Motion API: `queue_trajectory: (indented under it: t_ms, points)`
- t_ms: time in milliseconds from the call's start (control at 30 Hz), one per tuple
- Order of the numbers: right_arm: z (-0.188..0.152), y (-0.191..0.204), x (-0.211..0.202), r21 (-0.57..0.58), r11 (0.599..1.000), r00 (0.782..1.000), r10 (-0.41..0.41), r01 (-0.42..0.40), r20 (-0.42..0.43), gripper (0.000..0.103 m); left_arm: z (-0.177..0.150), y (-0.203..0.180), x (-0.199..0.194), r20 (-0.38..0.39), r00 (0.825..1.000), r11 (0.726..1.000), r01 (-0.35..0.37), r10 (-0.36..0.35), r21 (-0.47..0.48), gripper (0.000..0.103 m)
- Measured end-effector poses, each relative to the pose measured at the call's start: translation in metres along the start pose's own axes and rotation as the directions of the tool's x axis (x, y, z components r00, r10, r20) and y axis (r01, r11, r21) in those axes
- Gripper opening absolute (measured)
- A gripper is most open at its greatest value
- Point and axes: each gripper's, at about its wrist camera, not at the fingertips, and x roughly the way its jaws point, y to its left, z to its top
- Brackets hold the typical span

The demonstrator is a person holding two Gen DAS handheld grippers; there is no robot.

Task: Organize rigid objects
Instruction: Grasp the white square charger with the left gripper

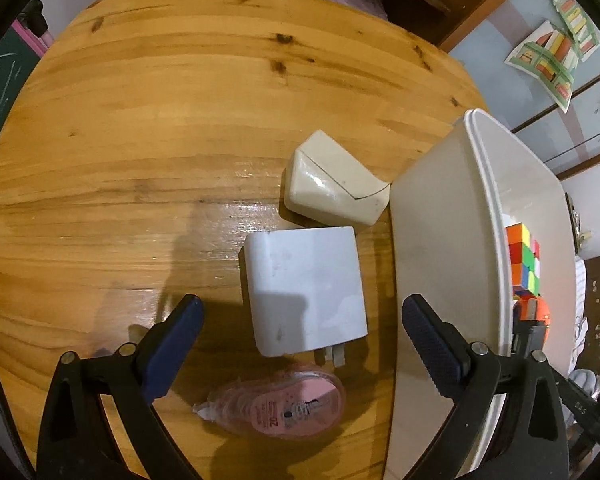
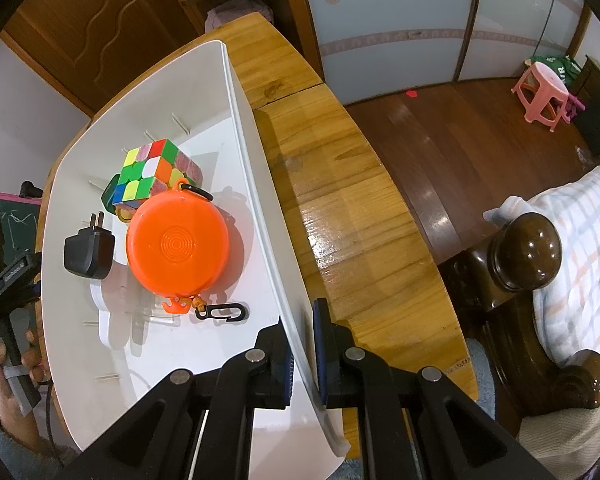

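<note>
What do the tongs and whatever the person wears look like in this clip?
Both tongs, left and right, have black plastic linkage arms with silver rivets and dark blue textured pads. The left hand shows a fuzzy grey-blue sleeve cuff.

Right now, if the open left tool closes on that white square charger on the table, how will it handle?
The white charger looks like a stiff, boxy block, so it should not flex between the left tool pads. Its glossy faces could be slippery. Lying flat on the table, it will probably slide rather than roll if nudged.
</note>
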Motion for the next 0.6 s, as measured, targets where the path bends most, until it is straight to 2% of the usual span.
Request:
queue_trajectory:
  t_ms: [233,367,600]
  points:
    - [0.000,0.000,0.000,-0.001,1.000,1.000,-0.001,0.001,0.000,0.010,0.007,0.006,0.003,0.015,1.000,1.000,0.001,0.000,-0.019,0.100]
    - [0.000,0.000,0.000,0.001,1.000,1.000,0.002,-0.002,0.000,0.010,0.008,0.013,0.002,0.028,0.997,0.997,-0.078,0.078,-0.005,0.099]
    - [-0.001,-0.001,0.000,0.000,1.000,1.000,0.003,-0.003,0.001,0.010,0.007,0.016,-0.001,0.035,0.995,0.996,-0.094,0.095,-0.006,0.101]
